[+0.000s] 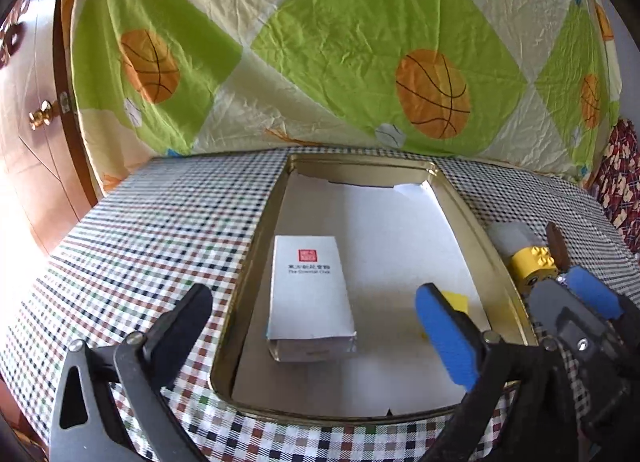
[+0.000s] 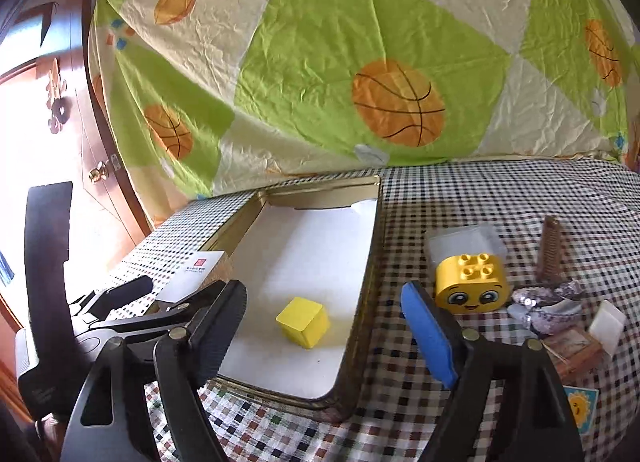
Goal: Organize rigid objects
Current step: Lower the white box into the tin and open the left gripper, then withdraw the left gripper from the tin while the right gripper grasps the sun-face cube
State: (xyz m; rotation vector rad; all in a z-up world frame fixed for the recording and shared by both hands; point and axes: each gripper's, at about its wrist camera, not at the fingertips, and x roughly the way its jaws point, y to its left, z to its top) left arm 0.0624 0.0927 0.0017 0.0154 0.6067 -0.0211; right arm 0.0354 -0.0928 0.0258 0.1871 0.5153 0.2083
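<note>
A gold metal tray (image 1: 472, 214) lined with white paper lies on the checked tablecloth; it also shows in the right wrist view (image 2: 362, 302). A white box with a red seal (image 1: 310, 294) lies inside it, and a yellow cube (image 2: 304, 322) sits near the tray's near right part. My left gripper (image 1: 316, 326) is open and empty above the tray's near end. My right gripper (image 2: 326, 326) is open and empty over the tray's right rim. A yellow smiley brick (image 2: 470, 282) stands right of the tray.
Right of the tray lie a clear plastic box (image 2: 464, 242), a brown comb-like piece (image 2: 550, 250), a sequined item (image 2: 540, 306), a white block (image 2: 606, 324) and a small wooden box (image 2: 572, 350). A basketball-print sheet (image 1: 320, 42) hangs behind. A wooden cabinet (image 1: 28, 134) stands left.
</note>
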